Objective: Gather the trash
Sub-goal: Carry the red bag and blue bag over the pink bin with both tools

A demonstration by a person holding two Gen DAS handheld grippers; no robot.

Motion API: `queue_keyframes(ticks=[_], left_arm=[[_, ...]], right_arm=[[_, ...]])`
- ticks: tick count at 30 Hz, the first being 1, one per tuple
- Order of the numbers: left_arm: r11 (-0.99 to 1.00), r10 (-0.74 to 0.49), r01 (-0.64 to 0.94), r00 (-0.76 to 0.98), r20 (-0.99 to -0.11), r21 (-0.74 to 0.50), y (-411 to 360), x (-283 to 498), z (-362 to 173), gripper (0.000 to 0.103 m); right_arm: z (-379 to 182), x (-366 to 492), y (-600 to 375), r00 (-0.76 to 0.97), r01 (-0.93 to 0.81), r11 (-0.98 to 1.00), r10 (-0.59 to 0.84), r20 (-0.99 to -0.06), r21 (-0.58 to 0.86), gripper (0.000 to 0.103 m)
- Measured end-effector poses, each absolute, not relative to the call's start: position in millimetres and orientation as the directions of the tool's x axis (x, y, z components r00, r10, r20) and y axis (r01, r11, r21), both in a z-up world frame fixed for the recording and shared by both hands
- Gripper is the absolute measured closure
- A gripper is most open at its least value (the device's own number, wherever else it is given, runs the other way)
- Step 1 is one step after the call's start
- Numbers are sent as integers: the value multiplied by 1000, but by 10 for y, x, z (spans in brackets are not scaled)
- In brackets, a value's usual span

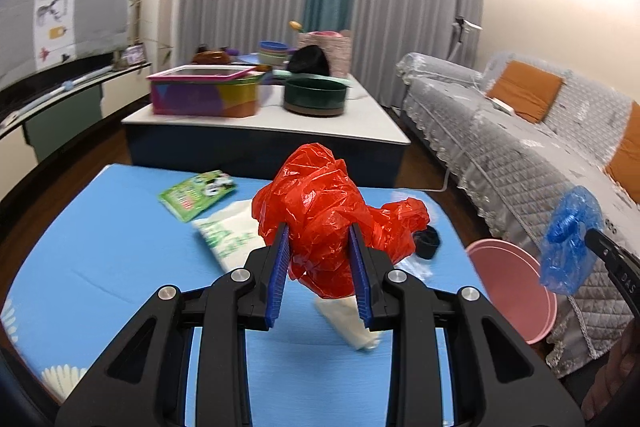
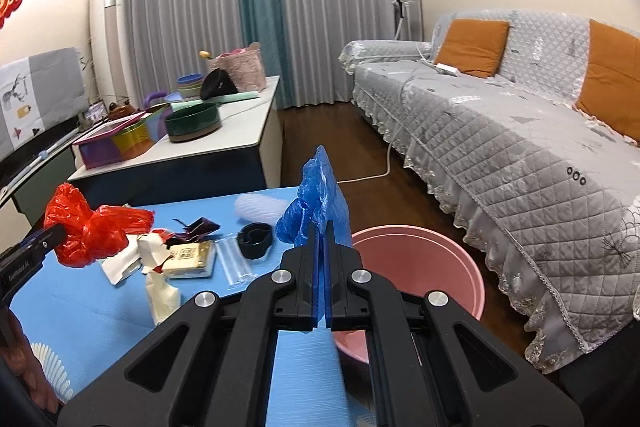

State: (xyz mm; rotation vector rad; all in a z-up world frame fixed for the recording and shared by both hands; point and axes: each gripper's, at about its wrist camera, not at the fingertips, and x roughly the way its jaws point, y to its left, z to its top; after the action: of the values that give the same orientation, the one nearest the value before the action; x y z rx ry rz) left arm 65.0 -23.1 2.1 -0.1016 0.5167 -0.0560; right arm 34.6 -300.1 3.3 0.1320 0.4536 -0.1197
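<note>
While the left gripper's (image 1: 320, 247) fingers clamp a red bag (image 1: 320, 203), the right gripper's (image 2: 322, 227) pinch a blue bag (image 2: 316, 199).

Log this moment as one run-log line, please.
left gripper: shut on red bag | right gripper: shut on blue bag | pink bin: beside table, unfilled | litter remains on table

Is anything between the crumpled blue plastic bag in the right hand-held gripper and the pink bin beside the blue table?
Nothing visible. The crumpled blue plastic bag, clamped in the right hand-held gripper, has open air between it and the empty round pink plastic bin standing by the table's edge.
</note>
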Motion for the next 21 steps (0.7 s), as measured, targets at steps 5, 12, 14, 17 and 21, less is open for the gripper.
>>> queue_keyframes(ticks=[5,12,14,17,21], left_arm=[[991,-121,79,860,-496,-106,-519,755,45,74],[986,-167,130,848,-502,-108,-896,967,99,74],[983,-182,146,844,-505,-110,-1019,1036,108,74],[979,-201,167,837,-509,-113,-1195,1119,111,74],[974,-226,193,827,-515,-117,-1430,1243,99,74]], right_arm=[[11,371,-3203,886,174,978,-104,-452,118,101],[-79,478,-3436,873,211,965,-114,-475,155,101],[-97,514,-3489,869,222,963,-123,-478,155,101],[-130,579,-3611,863,246,954,-135,-488,172,101],[-146,642,-3773,856,278,940,-149,-495,198,101]])
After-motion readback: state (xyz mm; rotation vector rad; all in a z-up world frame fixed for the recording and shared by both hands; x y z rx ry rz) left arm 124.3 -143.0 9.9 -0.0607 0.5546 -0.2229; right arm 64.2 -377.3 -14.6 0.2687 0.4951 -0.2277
